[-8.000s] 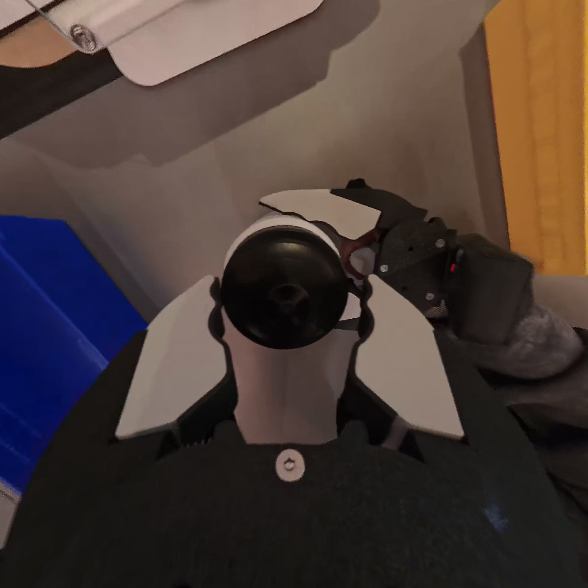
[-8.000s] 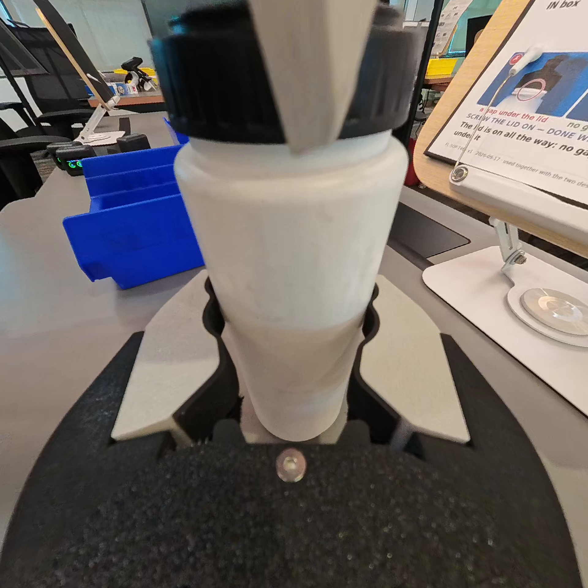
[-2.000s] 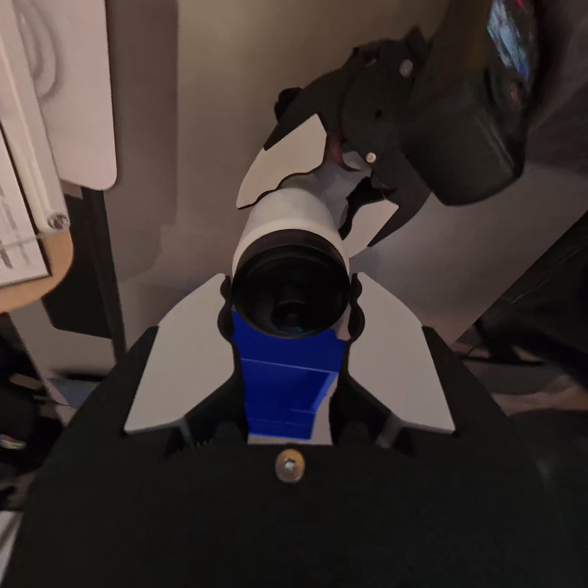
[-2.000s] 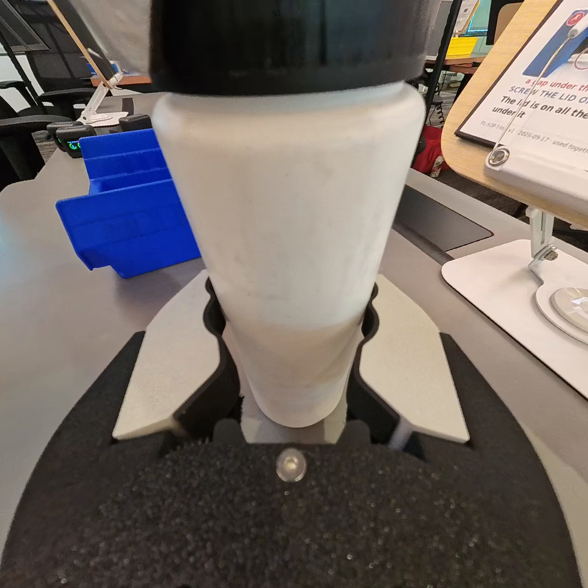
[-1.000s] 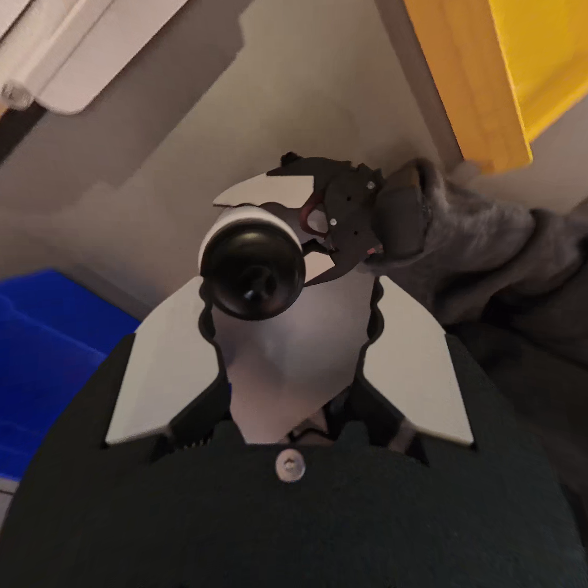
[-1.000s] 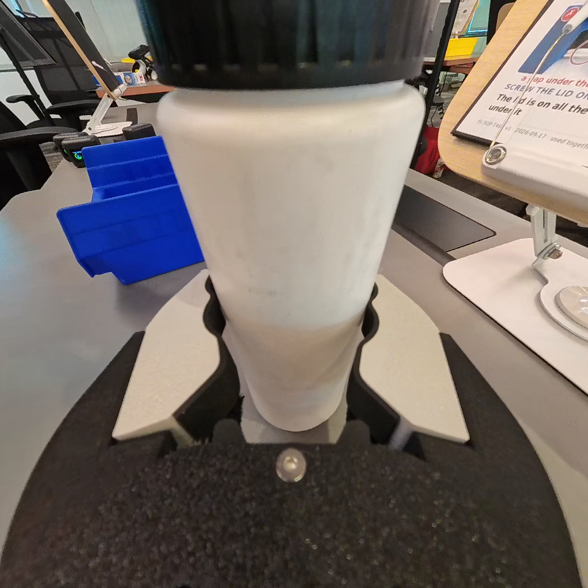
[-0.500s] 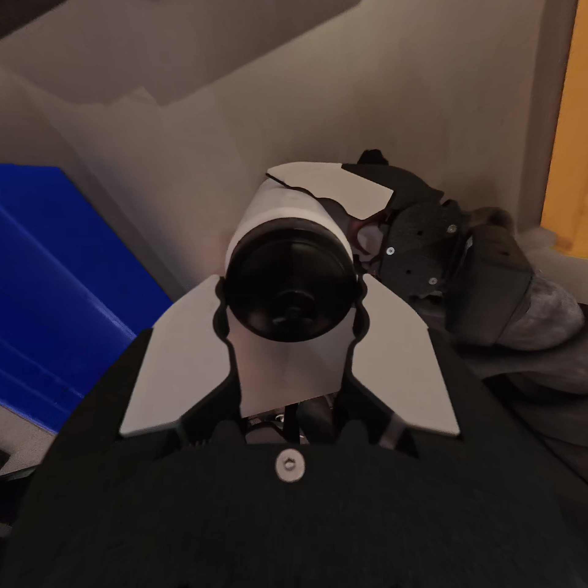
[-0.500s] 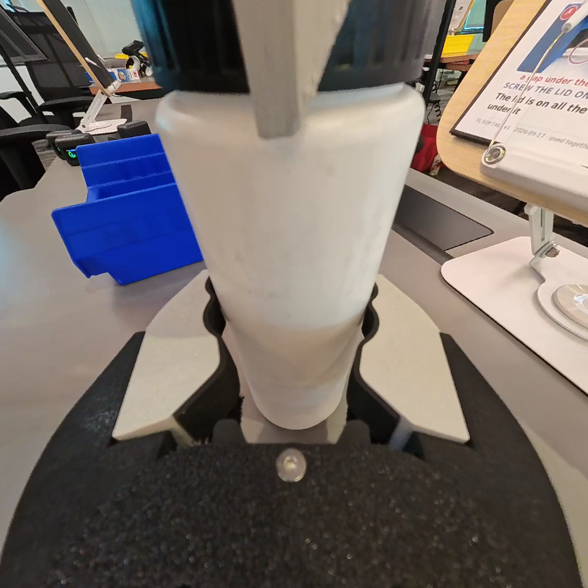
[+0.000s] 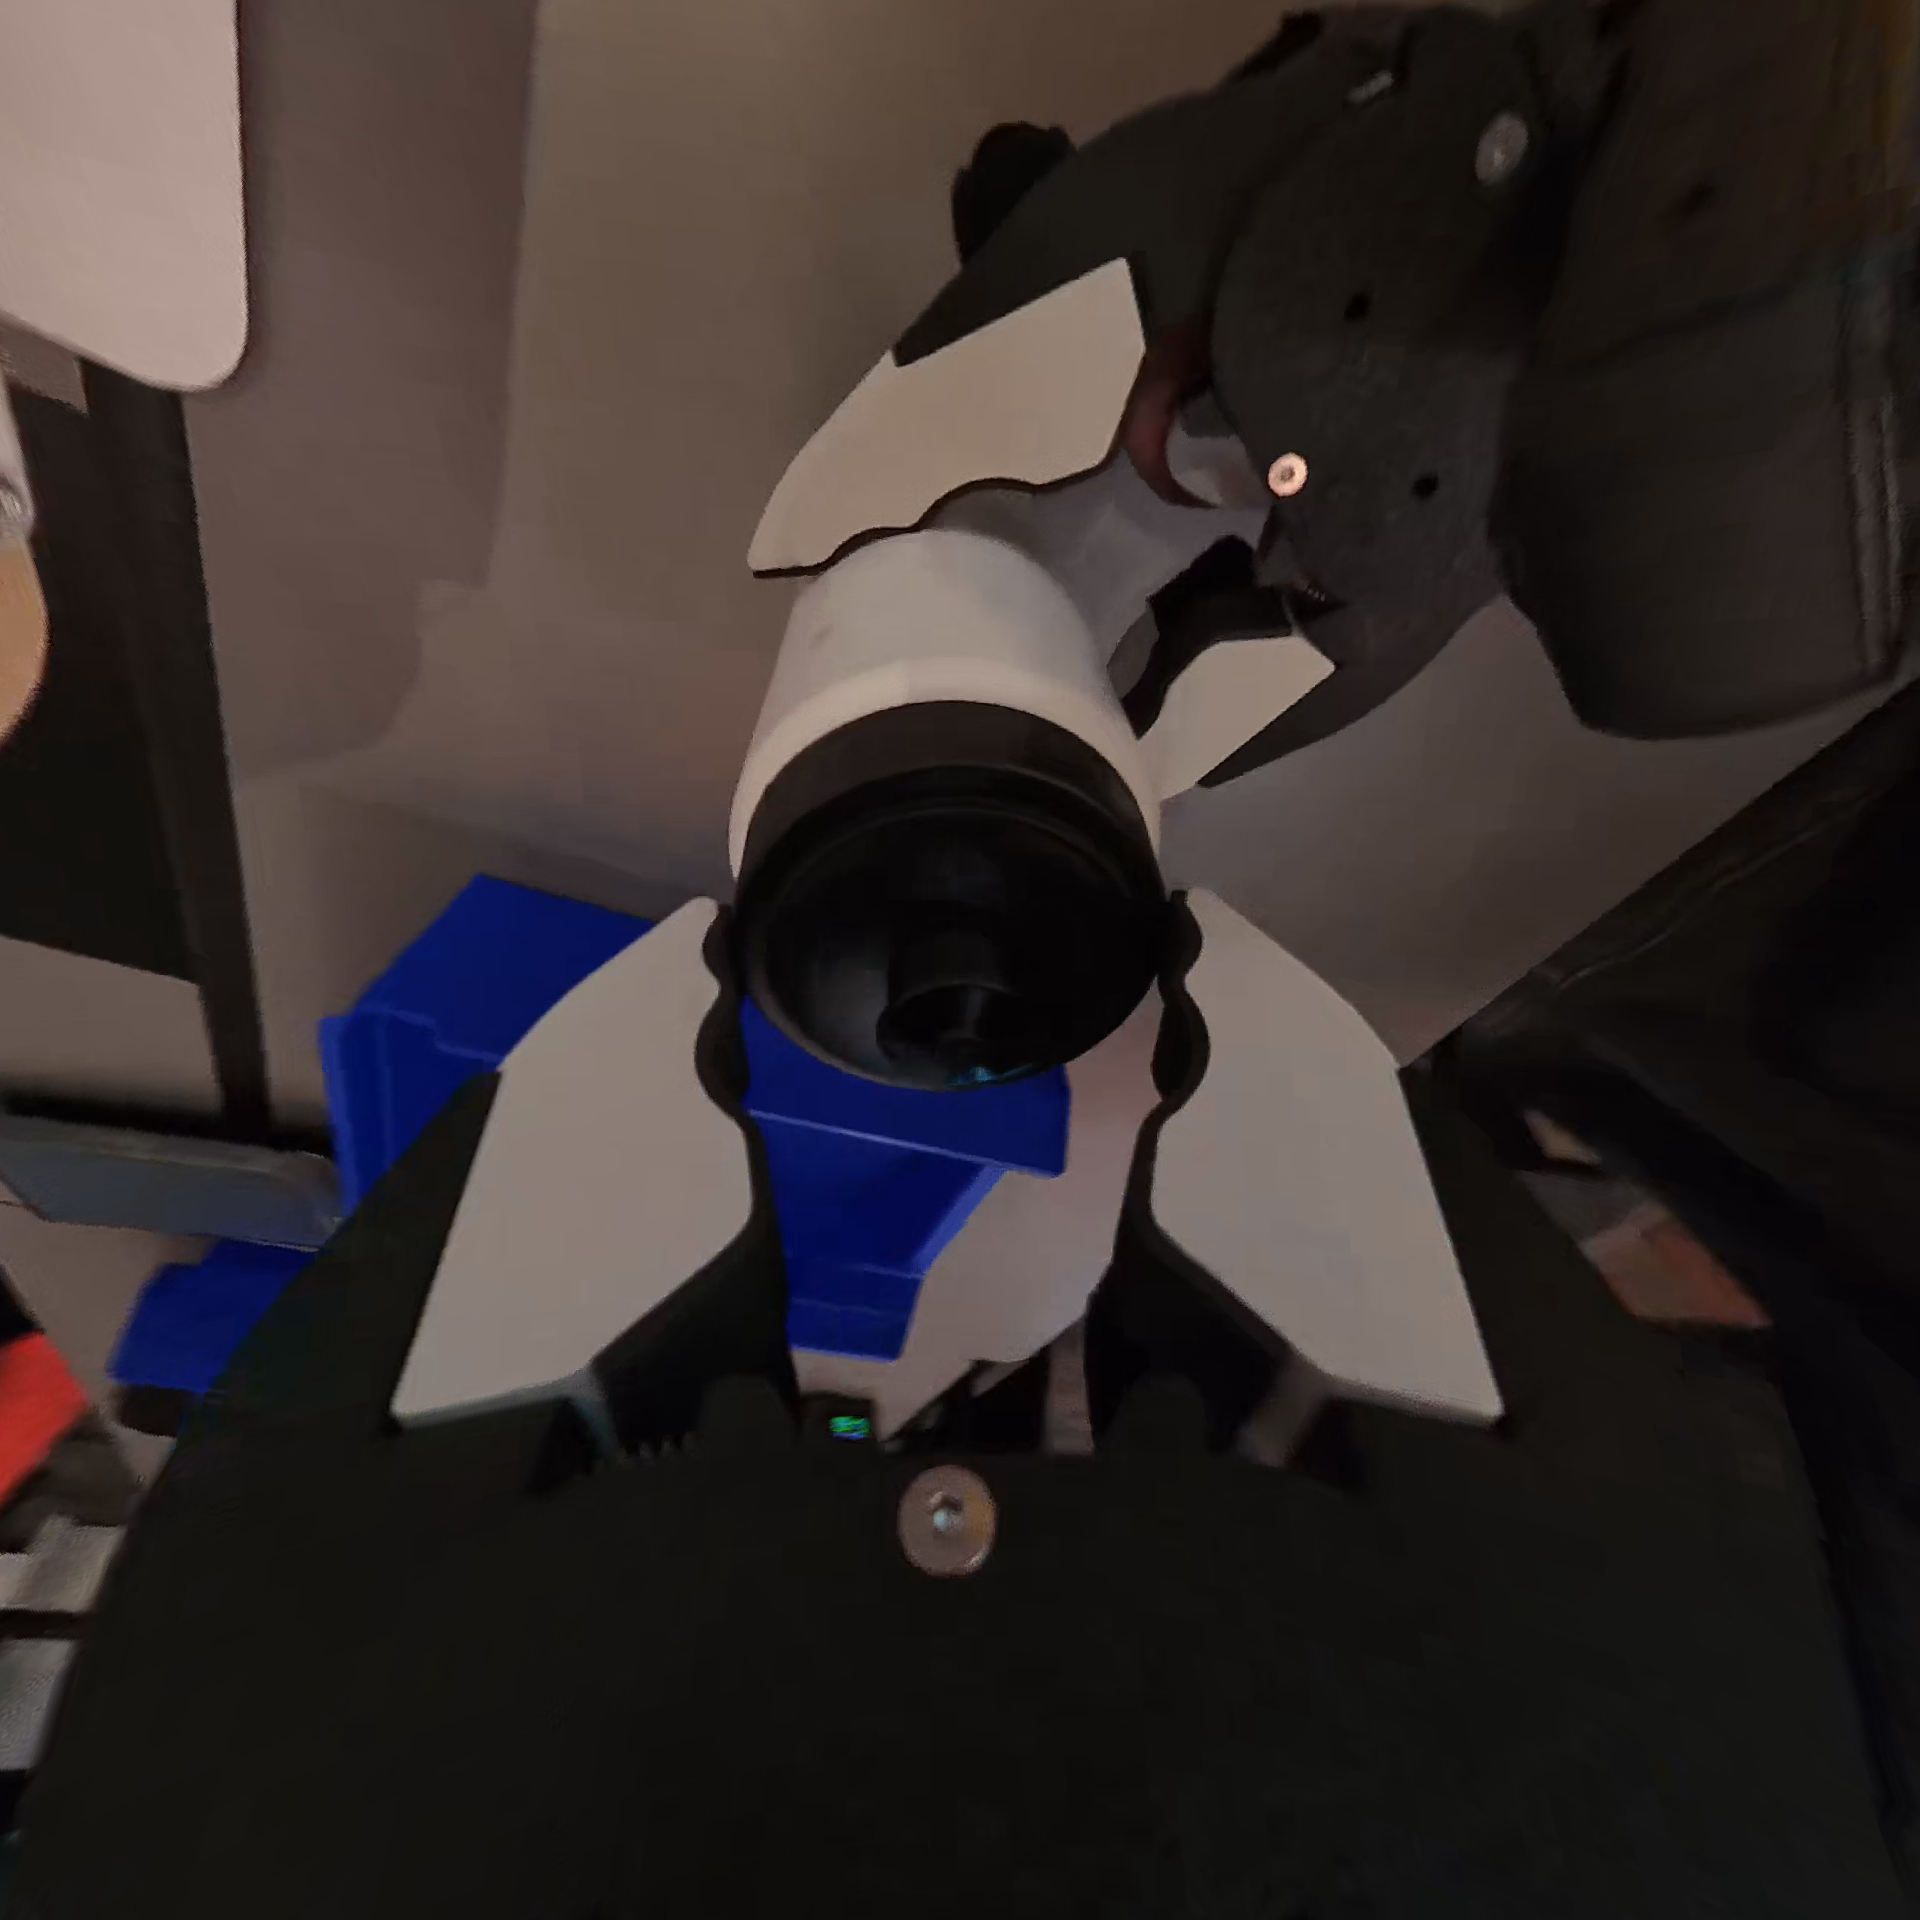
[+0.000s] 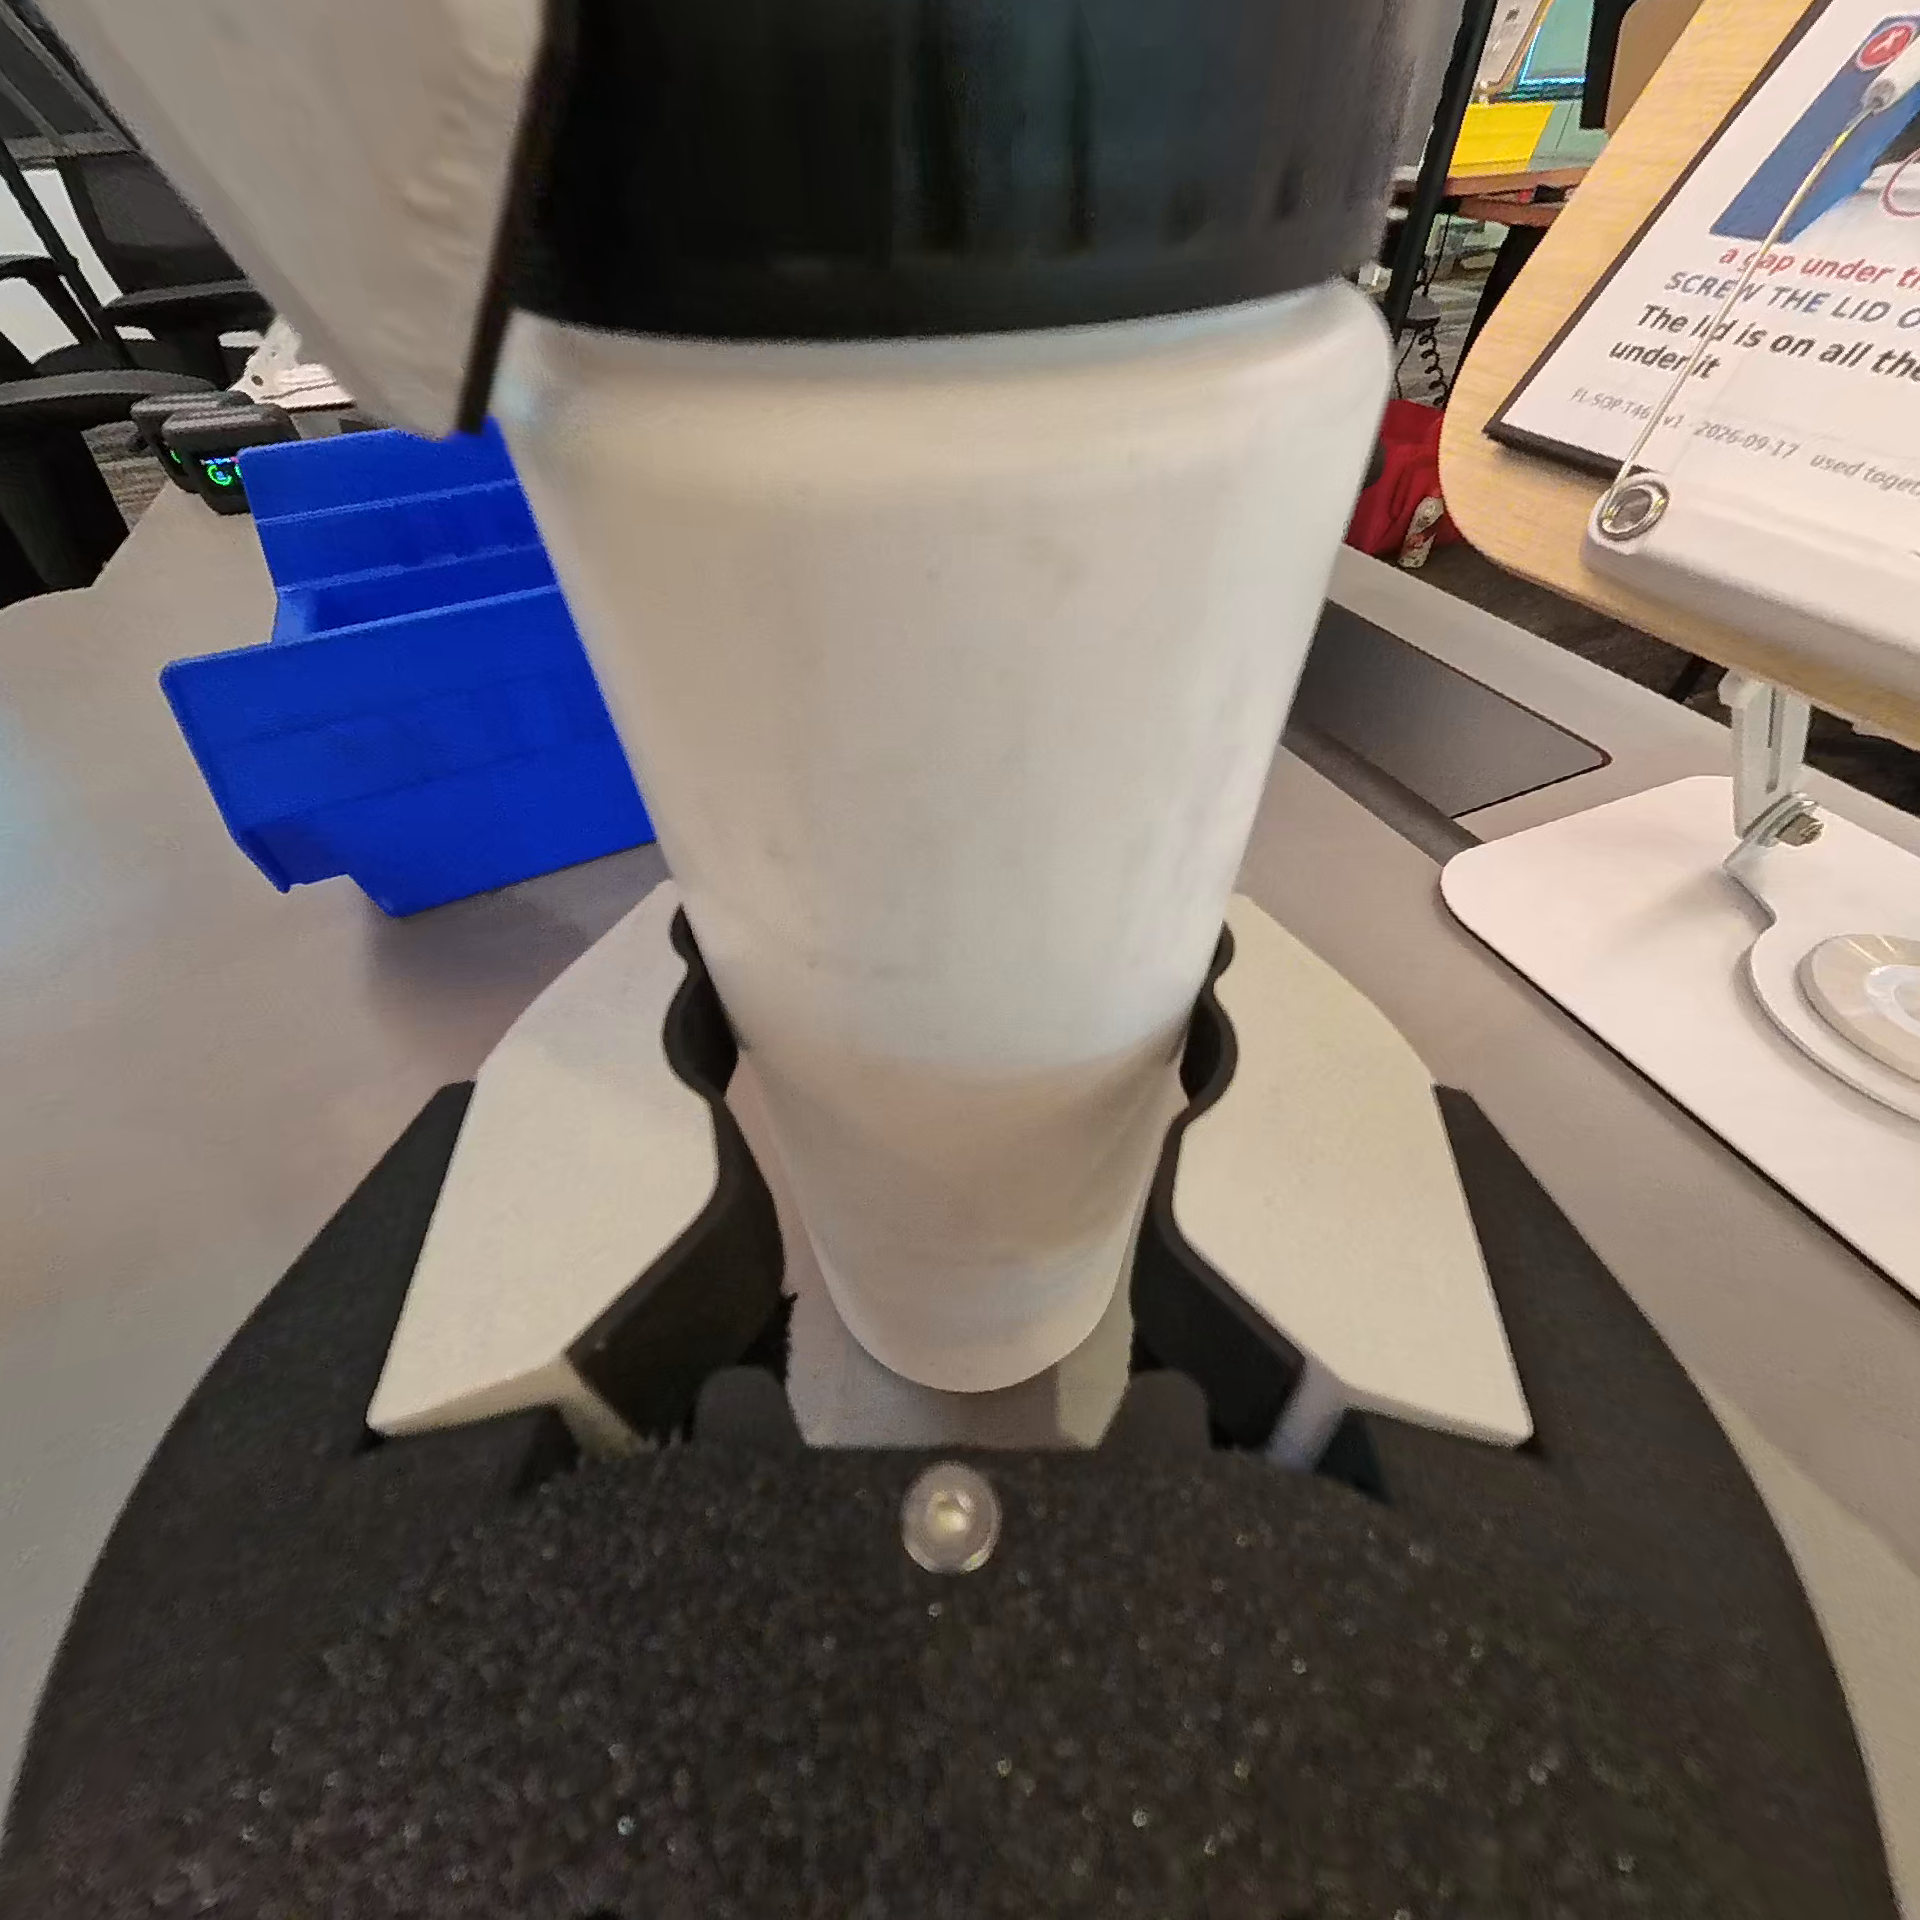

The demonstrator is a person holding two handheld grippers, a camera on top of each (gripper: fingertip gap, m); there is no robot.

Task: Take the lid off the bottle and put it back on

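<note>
A white bottle (image 10: 935, 727) stands upright above the grey table with a black ribbed lid (image 10: 956, 156) on its top. My right gripper (image 10: 951, 997) is shut on the bottle's lower body. In the left wrist view I look down on the lid (image 9: 945, 935) from above. My left gripper (image 9: 948, 930) is shut on the lid, one finger touching each side of its rim. The bottle's body (image 9: 935, 644) and the right gripper (image 9: 1049, 540) show beyond it. One white left finger (image 10: 312, 208) shows at the lid's left side in the right wrist view.
A blue bin (image 10: 416, 675) stands on the grey table (image 10: 208, 987) to the left behind the bottle; it also shows in the left wrist view (image 9: 894, 1195). A white stand base (image 10: 1621, 966) carrying a tilted wooden board with a printed sheet (image 10: 1766, 312) stands at the right.
One second ago my left gripper was open above the lid; it then shut on it and has since turned about the lid. Its finger swung from the lid's front to its left side. The right gripper kept its hold.
</note>
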